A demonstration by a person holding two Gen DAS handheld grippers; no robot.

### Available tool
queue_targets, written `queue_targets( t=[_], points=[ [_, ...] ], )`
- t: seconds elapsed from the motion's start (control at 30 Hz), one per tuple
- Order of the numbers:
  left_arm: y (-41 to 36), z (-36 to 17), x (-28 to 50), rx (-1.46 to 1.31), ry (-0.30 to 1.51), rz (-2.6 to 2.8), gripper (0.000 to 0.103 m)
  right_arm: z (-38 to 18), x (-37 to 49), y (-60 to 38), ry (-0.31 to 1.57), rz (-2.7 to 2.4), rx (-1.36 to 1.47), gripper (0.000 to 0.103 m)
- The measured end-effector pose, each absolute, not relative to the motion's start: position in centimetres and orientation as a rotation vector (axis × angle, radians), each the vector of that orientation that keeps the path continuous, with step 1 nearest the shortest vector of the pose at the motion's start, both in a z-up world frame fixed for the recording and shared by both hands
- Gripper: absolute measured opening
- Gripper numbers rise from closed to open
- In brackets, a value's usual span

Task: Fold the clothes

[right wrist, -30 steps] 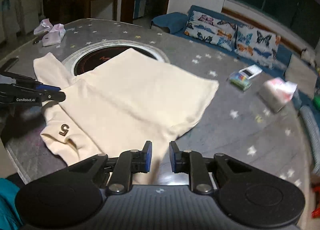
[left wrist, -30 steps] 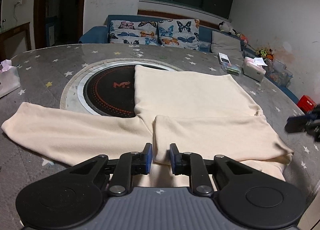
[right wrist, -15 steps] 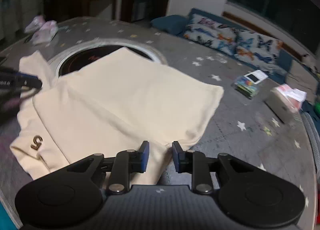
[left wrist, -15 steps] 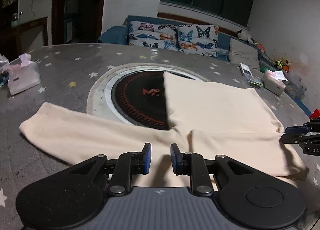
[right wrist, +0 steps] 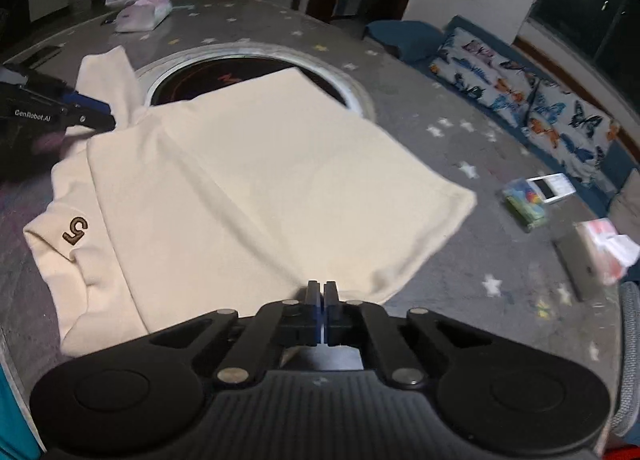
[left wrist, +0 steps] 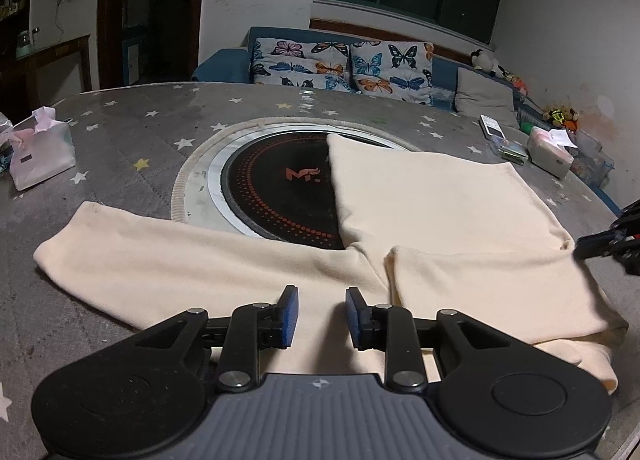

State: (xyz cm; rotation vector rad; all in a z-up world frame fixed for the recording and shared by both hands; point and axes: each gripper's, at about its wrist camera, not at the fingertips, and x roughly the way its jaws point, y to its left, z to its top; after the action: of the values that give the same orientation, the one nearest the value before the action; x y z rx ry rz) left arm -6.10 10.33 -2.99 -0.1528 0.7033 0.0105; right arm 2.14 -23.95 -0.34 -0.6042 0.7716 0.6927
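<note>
- Cream garment (left wrist: 440, 212): lies flat on the grey star-patterned table (left wrist: 132, 140), partly folded. One sleeve (left wrist: 160, 260) stretches out across the table to the left in the left wrist view; the other is folded over the body.
- The garment's far edge overlaps the round black inset (left wrist: 280, 188) at the table's centre.
- A brown figure "5" (right wrist: 76, 230) shows on the folded sleeve near the table's near edge, in the right wrist view.
- Left gripper (left wrist: 322, 312): jaws narrowly apart and opening. It sits low over the garment near the base of the outstretched sleeve; cloth lies beneath the blue pads (left wrist: 290, 310), and no pinch is evident.
- Right gripper (right wrist: 321, 302): jaws fully together at the garment's near hem. Whether cloth is caught between the pads cannot be told; the edge of the fabric meets the fingertips.
- Each gripper appears at the margin of the other's view, at opposite ends of the garment.
- Other items on the table, well apart from the garment: a pink tissue pack (left wrist: 40, 152), a white tissue box (left wrist: 550, 152) and a phone (left wrist: 492, 126).
- Butterfly-print cushions (left wrist: 344, 66) sit on a blue sofa beyond the table.
</note>
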Motion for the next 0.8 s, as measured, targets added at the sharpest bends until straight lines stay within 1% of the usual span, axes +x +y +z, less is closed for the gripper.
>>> queue_targets(
  t=[0.1, 0.23, 0.3, 0.43, 0.63, 0.8],
  points=[
    [10.5, -3.0, -6.1, -0.154, 0.701, 0.014, 0.029, -0.6, 2.4, -25.2, 0.787, 0.640, -0.579, 0.000],
    [10.5, -2.7, -6.2, -0.148, 0.701, 0.020, 0.032, -0.5, 1.7, -25.8, 0.740, 0.631, -0.526, 0.001],
    [10.3, -2.4, -6.4, -0.132, 0.693, 0.016, 0.034, 0.2, 1.0, -25.4, 0.707, 0.659, -0.511, 0.007],
    [10.3, -2.4, -6.4, -0.125, 0.693, 0.021, 0.034, -0.2, 0.7, -23.5, 0.690, 0.705, -0.554, 0.012],
    [11.3, -2.9, -6.8, -0.125, 0.700, 0.059, 0.034, -2.2, 1.3, -23.2, 0.738, 0.671, -0.544, 0.012],
    [12.7, -2.3, -7.6, -0.159, 0.677, 0.101, 0.035, -0.6, -0.3, -24.2, 0.723, 0.686, -0.497, 0.013]
  ],
)
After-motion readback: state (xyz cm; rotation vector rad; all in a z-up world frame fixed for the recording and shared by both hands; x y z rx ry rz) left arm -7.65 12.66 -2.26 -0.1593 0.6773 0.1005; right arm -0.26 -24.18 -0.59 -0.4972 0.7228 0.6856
